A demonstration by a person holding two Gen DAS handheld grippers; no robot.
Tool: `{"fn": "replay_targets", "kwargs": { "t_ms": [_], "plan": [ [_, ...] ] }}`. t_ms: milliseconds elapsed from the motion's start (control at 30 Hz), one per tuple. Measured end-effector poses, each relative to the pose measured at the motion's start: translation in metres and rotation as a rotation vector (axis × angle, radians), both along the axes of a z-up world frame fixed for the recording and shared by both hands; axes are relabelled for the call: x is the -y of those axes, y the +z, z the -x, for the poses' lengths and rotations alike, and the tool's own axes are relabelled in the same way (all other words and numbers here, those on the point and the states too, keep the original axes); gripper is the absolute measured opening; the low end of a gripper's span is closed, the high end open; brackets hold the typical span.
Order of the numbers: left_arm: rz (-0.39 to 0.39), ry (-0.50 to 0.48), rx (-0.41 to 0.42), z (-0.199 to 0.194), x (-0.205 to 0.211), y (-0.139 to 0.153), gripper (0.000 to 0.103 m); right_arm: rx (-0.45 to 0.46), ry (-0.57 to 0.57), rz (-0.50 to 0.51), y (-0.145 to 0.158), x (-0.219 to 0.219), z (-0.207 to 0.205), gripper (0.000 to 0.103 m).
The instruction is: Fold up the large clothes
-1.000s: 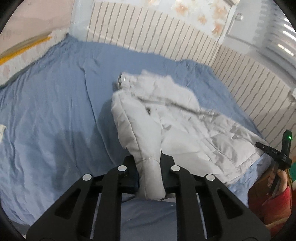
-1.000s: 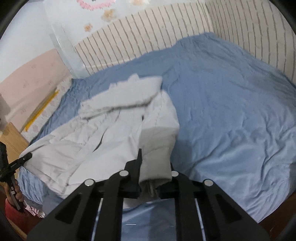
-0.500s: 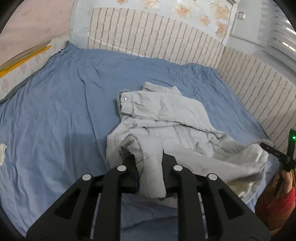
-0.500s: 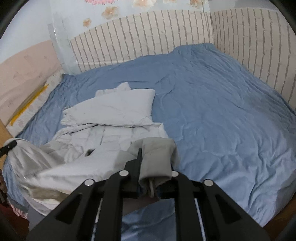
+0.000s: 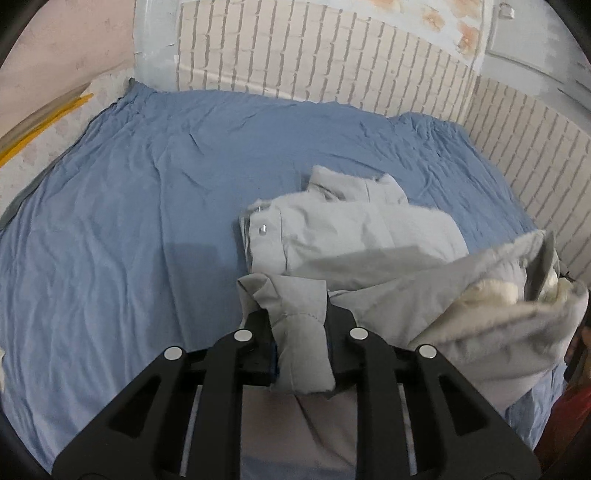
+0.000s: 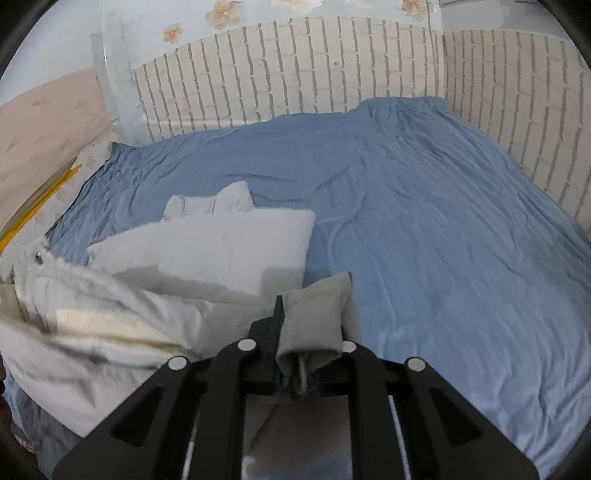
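The grey jacket [image 5: 354, 236] lies bunched on the blue bed [image 5: 129, 221]; the left claw [image 5: 301, 332] and right claw [image 6: 310, 332] each clamp its hem, the left having just loosened slightly.

A wide bed under a wrinkled blue cotton sheet [image 5: 155, 229] fills most of both views. Behind it and along one side runs a wall covered in cream brick-pattern panelling [image 6: 295, 70]. Above that, pale wallpaper with peach flower prints [image 6: 221, 14] shows. At the far side of the bed stands a pinkish-beige flat board [image 6: 48, 122], with a long yellow strip [image 5: 44, 122] lying beside it on a pale patterned surface.
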State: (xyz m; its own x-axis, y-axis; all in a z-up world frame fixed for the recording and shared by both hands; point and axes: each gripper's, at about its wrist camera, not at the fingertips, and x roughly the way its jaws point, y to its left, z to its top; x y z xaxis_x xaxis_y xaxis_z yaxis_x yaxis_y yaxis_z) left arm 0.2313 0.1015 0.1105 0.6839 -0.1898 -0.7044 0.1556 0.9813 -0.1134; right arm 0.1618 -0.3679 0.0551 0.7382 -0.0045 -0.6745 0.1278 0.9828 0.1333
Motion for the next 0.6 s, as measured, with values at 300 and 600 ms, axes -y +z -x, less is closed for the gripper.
{"fn": "replay_targets", "kwargs": {
  "t_ms": [300, 600],
  "plan": [
    [-0.056, 0.010, 0.043, -0.115, 0.024, 0.018, 0.020, -0.018, -0.006, 0.011, 0.016, 0.005, -0.122, 0.012],
    [-0.143, 0.044, -0.092, -0.198, 0.037, -0.051, 0.020, -0.163, 0.011, 0.146, -0.037, -0.015, -0.191, 0.012]
  ]
}}
